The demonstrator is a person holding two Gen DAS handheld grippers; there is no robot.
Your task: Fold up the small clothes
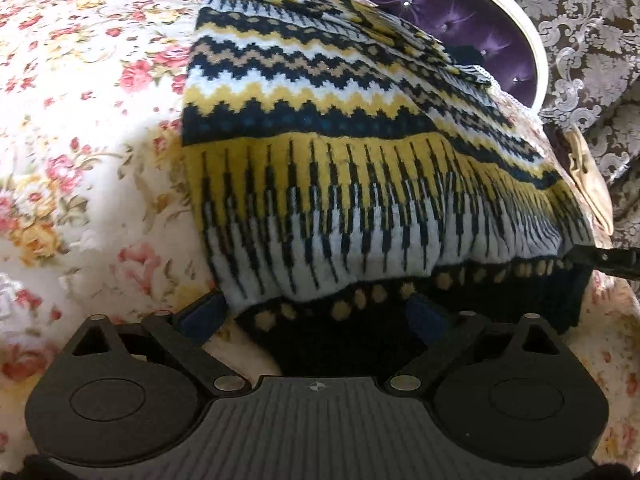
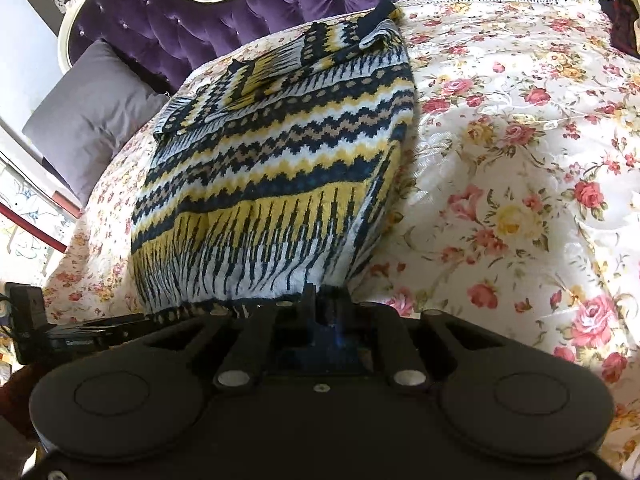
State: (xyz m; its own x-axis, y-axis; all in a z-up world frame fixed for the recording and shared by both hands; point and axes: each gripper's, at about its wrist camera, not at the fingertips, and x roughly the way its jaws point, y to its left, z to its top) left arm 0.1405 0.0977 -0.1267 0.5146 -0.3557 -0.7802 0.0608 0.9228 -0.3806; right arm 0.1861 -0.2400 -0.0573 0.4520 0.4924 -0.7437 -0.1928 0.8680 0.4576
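My right gripper (image 2: 320,300) fingers are pinched on the sweater (image 2: 272,184) hem's near edge on the bed (image 2: 520,160); left gripper (image 1: 316,312) fingers wide around it.

Floral bedspread (image 2: 520,160), purple tufted headboard (image 2: 192,20), grey pillow (image 2: 92,116).

Left gripper (image 1: 316,312) angled downward with fingers spread wide; right gripper (image 2: 320,304) angled downward, its fingers drawn nearly together.
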